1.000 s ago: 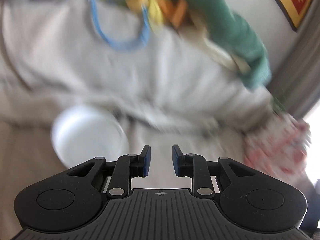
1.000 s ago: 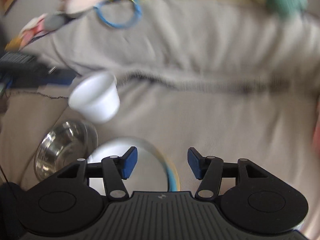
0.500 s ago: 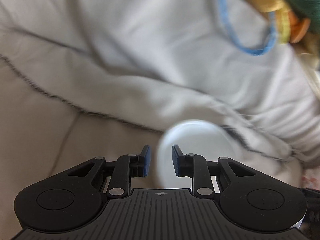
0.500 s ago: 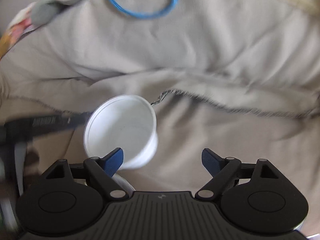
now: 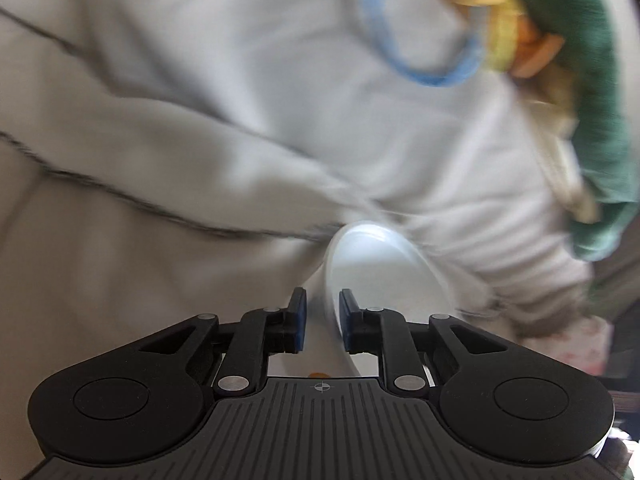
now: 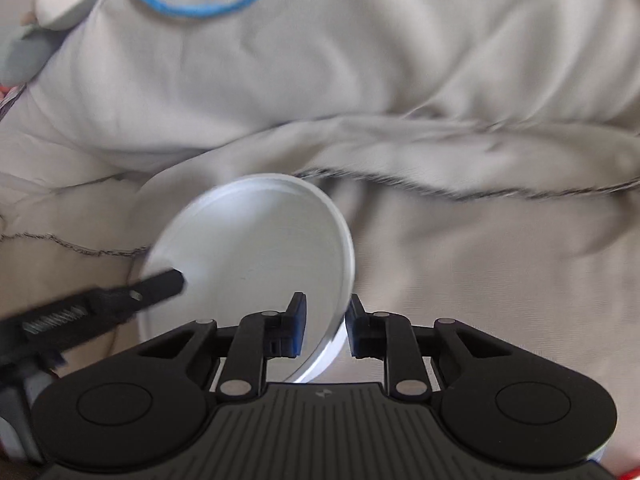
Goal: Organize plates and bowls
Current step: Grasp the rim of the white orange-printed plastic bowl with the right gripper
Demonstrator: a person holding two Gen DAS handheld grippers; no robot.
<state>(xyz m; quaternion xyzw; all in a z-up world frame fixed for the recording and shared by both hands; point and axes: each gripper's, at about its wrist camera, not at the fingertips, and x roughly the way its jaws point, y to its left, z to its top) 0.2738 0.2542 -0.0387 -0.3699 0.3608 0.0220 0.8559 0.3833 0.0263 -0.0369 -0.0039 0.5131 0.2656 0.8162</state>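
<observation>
A white plastic bowl [image 5: 380,272] hangs tilted over a rumpled grey blanket [image 5: 200,120], gripped from two sides. My left gripper [image 5: 322,320] has the bowl's wall between its blue pads, and its jaws are closing on it. In the right wrist view the bowl [image 6: 256,248] shows its open inside. My right gripper [image 6: 326,324] is shut on the near right part of the rim. The left gripper's black finger [image 6: 160,284] reaches in over the rim from the left.
The blanket [image 6: 460,80] covers a soft seat with a dark stitched seam [image 6: 500,192]. A blue ring [image 6: 200,4] lies at the back. A green cloth [image 5: 600,100] and yellow-orange items [image 5: 504,28] sit at the upper right. A floral-patterned thing [image 5: 580,340] is at the right edge.
My right gripper swung from a steel bowl and a plate over to the white bowl, opened wide, then shut on its rim. The left gripper sank and rolled, tilting the bowl.
</observation>
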